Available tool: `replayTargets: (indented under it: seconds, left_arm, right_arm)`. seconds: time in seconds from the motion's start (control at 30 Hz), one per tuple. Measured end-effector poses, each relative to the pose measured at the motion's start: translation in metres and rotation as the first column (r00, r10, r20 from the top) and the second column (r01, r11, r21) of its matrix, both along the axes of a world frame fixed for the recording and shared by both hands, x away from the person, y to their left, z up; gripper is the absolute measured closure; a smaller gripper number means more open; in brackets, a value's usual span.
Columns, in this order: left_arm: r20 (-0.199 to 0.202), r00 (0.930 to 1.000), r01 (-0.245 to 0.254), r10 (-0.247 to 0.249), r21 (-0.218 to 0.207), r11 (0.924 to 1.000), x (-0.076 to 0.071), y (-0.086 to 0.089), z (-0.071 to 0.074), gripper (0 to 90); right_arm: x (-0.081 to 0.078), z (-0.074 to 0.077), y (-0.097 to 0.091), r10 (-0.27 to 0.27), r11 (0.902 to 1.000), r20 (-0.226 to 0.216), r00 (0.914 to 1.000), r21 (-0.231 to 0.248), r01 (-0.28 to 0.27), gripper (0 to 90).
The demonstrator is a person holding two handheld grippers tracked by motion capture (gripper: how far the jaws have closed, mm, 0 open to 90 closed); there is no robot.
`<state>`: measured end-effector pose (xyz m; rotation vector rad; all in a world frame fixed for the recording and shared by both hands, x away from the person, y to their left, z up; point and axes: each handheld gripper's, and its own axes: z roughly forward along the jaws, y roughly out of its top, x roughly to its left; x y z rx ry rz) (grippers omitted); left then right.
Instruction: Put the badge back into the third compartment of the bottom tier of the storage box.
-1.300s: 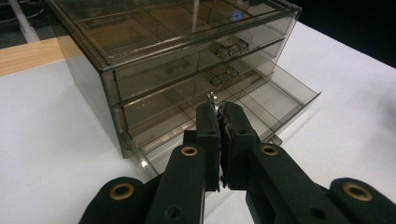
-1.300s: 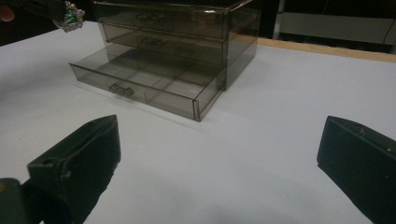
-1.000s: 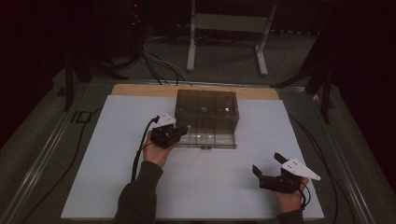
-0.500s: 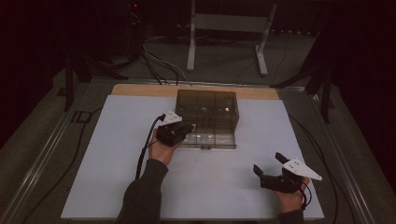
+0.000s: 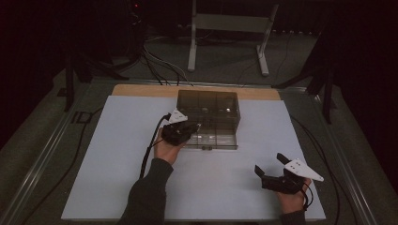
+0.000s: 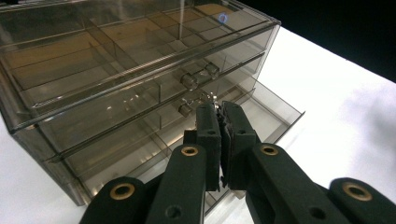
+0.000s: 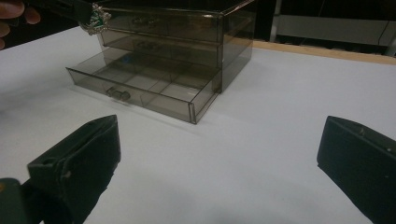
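A smoky see-through drawer box (image 5: 209, 110) stands at the table's far middle, its bottom drawer (image 5: 212, 140) pulled out toward me. My left gripper (image 5: 193, 127) is at the box's front left, above the open drawer. In the left gripper view its jaws (image 6: 219, 106) are shut on a small glinting ornament (image 6: 211, 96) near the drawer knobs. The right gripper view shows that ornament (image 7: 96, 19) as silvery with green, in front of the box (image 7: 187, 28). My right gripper (image 5: 270, 163) rests open at the near right, holding nothing (image 7: 219, 140).
The white tabletop (image 5: 117, 164) has a wooden strip (image 5: 141, 90) along its far edge. A metal stand (image 5: 225, 23) and cables (image 5: 159, 61) lie on the floor beyond. Rails run along both sides of the table.
My left gripper has edged a little to the right, toward the drawer box, still shut on the ornament. The right gripper has not moved.
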<state>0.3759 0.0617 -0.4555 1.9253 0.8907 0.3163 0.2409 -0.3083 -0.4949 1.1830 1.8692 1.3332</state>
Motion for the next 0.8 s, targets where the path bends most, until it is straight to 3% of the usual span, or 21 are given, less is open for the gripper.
replayTargets:
  seconds: [0.8]
  left_arm:
    - [-0.009, 0.9997, 0.020, -0.020, 0.008, 0.9998, 0.008, -0.021, 0.001, 88.2]
  right_arm:
    - [0.000, 0.000, 0.001, 0.005, 1.0000, -0.001, 1.0000, 0.001, -0.005, 0.1]
